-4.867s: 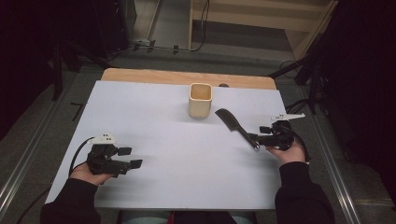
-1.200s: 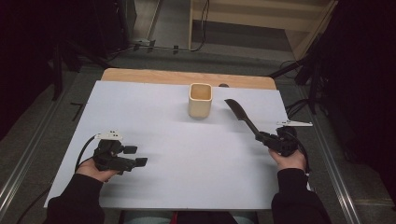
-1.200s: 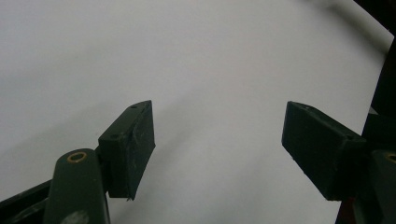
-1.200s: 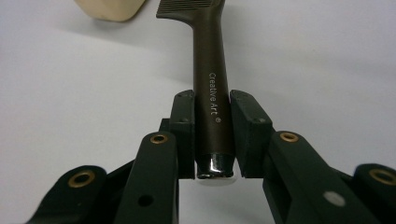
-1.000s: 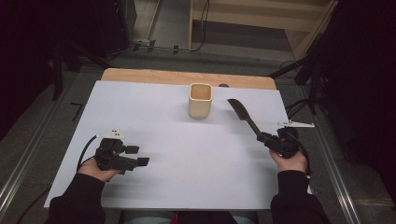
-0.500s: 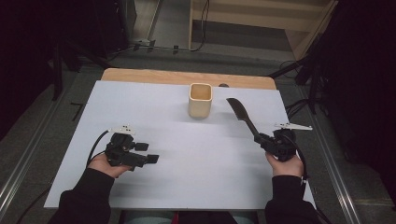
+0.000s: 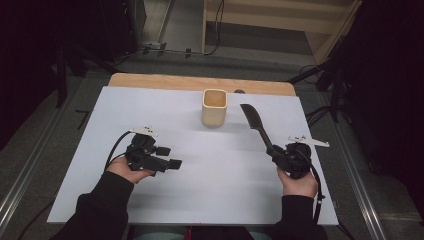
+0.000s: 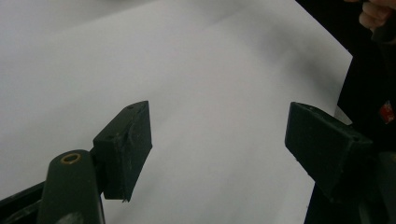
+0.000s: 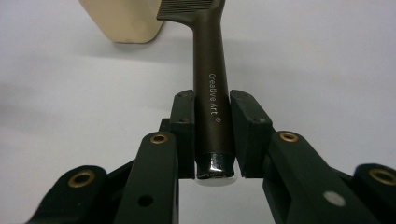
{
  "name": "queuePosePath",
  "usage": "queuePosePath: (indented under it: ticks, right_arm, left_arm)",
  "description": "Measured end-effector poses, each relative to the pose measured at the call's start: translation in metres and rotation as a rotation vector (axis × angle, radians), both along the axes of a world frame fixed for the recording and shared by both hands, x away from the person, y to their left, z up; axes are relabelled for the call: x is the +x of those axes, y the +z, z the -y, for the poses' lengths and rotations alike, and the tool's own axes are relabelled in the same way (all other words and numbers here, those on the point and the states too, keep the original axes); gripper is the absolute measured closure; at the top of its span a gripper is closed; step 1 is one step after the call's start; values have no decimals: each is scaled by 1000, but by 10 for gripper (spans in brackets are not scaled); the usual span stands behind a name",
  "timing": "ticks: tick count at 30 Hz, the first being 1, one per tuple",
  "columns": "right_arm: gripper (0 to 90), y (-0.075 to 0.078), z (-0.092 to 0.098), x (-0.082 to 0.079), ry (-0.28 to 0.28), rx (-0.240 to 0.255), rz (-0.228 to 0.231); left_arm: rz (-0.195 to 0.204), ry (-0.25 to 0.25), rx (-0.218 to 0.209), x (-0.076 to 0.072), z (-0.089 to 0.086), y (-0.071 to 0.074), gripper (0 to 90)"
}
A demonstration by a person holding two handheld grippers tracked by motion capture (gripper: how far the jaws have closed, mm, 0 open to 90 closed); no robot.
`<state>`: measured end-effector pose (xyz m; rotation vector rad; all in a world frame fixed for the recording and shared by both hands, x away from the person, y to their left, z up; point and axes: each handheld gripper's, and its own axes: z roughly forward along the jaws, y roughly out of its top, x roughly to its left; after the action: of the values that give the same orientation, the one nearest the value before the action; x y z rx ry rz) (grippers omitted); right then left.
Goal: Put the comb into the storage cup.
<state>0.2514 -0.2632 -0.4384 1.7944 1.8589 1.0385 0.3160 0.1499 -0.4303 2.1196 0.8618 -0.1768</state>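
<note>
The jaws of the right gripper (image 9: pixel 212 135) are clamped on the butt end of a dark comb (image 9: pixel 210 84), its handle lettered "Creative Art" and its toothed part reaching away from the grip toward a cream square cup (image 9: pixel 123 21). In the high view that comb (image 7: pixel 256 125) slants up and away from the right gripper (image 7: pixel 280 156), its far end just right of the cup (image 7: pixel 215 107), which stands near the middle of the desk's far edge. Compared with a few seconds ago the comb has been carried a little toward the near right corner and its head now lies farther from the cup, so the grip looks settled but the drop into the cup is not yet lined up. The left gripper (image 8: pixel 219 140) has its jaws wide apart with nothing but the white desk (image 8: pixel 196 70) between them; in the high view it (image 7: pixel 167 160) has slid from the near left edge inward toward the desk's middle. My guess is that it is coming across to steady the cup or take the comb.
</note>
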Motion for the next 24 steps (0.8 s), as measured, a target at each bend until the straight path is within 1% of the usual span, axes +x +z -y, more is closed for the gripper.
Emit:
queuePosePath:
  ticks: [1,3,4,6,8,15,17,18,19,21,24]
  right_arm:
    - [704,-1,-1,-2,-4,-6,8]
    - [704,-3,-3,-6,-21,5,18]
    - [704,-5,-5,-7,-21,5,22]
    - [704,-7,-8,-10,-28,-2,27]
    - [703,-9,-10,-12,-31,4,40]
    - [703,-13,-18,-19,-56,-7,85]
    - [703,-16,-22,-21,-65,-16,105]
    - [703,-18,-24,-22,-73,-15,115]
    - [703,-19,-25,-23,-72,-14,121]
    - [703,-23,-27,-24,-76,-3,133]
    - [703,-26,-31,-26,-83,0,147]
  left_arm:
    - [0,0,0,0,0,0,239]
    - [2,-1,-9,2,6,1,239]
    - [3,-3,-6,3,8,2,239]
    - [1,-1,-16,4,12,3,239]
    - [3,-8,-20,6,16,5,239]
    - [-11,-12,-28,10,30,7,240]
    - [-8,-11,-30,12,34,8,241]
    - [-7,-14,-28,12,36,9,241]
    - [-7,-13,-36,13,39,10,242]
    - [-4,-15,-38,14,43,11,242]
    - [5,-23,-31,15,51,13,243]
